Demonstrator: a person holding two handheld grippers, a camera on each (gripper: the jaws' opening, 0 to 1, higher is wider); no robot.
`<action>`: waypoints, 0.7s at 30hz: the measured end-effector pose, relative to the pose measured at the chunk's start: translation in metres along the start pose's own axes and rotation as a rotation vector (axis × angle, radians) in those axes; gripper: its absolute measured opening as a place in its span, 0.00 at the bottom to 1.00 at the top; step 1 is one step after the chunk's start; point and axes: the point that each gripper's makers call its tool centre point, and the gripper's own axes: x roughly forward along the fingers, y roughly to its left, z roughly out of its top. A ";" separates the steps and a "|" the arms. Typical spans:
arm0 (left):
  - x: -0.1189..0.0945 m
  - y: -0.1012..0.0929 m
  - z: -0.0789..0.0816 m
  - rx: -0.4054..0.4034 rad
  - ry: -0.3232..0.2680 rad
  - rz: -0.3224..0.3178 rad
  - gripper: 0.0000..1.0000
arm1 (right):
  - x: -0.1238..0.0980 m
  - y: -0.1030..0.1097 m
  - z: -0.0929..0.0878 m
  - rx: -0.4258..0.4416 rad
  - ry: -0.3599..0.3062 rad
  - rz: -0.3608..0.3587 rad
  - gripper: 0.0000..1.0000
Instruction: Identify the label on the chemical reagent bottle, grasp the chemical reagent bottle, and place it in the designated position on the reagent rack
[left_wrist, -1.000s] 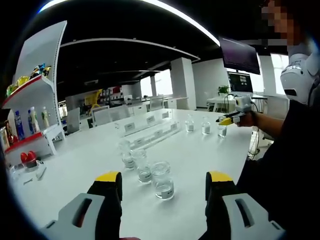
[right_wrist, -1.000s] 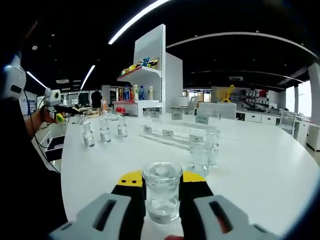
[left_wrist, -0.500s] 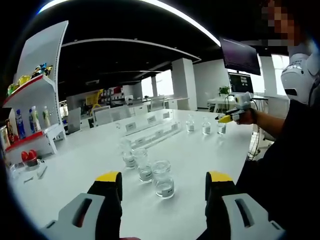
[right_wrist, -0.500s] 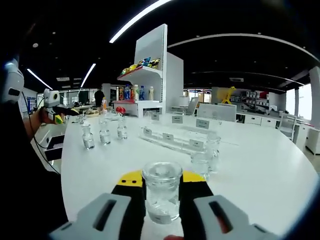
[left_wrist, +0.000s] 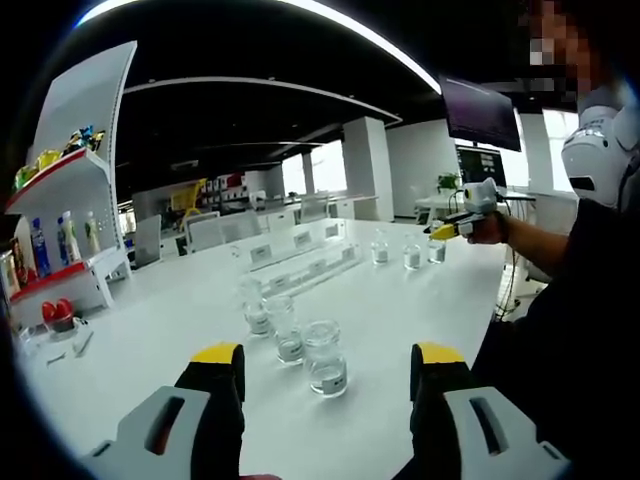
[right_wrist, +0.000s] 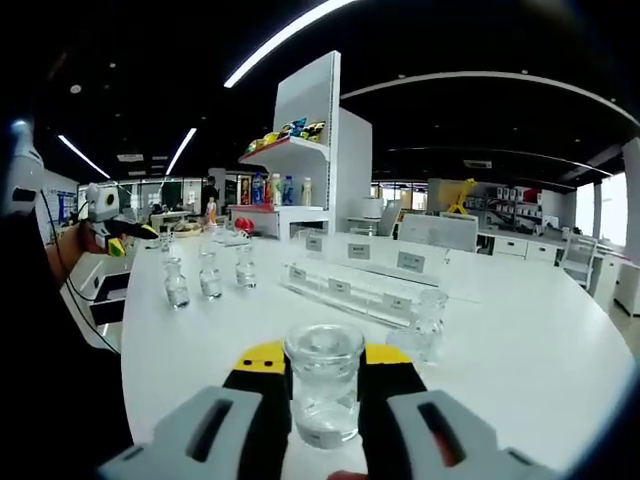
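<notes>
In the right gripper view, my right gripper (right_wrist: 323, 358) is shut on a clear glass reagent bottle (right_wrist: 323, 392) with a wide stopper, held above the white table (right_wrist: 520, 340). The long clear reagent rack (right_wrist: 350, 285) with small labels lies ahead. One more bottle (right_wrist: 430, 322) stands to its right. In the left gripper view, my left gripper (left_wrist: 328, 358) is open and low over the table, with three bottles in a row just ahead: nearest (left_wrist: 326, 360), middle (left_wrist: 287, 330), farthest (left_wrist: 255, 308). The rack (left_wrist: 300, 262) lies beyond them.
Three small bottles (left_wrist: 410, 252) stand at the far table edge, near another yellow-tipped gripper (left_wrist: 455, 228) in a person's hand. The same trio (right_wrist: 208, 275) and gripper (right_wrist: 108, 222) show at left. White shelving with drinks (right_wrist: 285, 185) stands behind; a dark-clothed body (left_wrist: 570, 330) is close.
The right view has shifted: the bottles ahead sit farther right and lower, while the held bottle stays in the jaws. In the left view the far gripper has risen slightly.
</notes>
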 end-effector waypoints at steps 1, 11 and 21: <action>0.000 0.000 0.000 -0.001 0.000 0.001 0.67 | 0.001 0.000 0.001 -0.001 -0.002 0.002 0.24; 0.000 0.001 -0.001 -0.003 0.008 0.004 0.67 | 0.017 0.005 0.013 -0.013 -0.005 0.034 0.24; 0.004 0.000 -0.003 -0.002 0.016 -0.006 0.67 | 0.029 0.004 0.030 -0.014 -0.015 0.053 0.24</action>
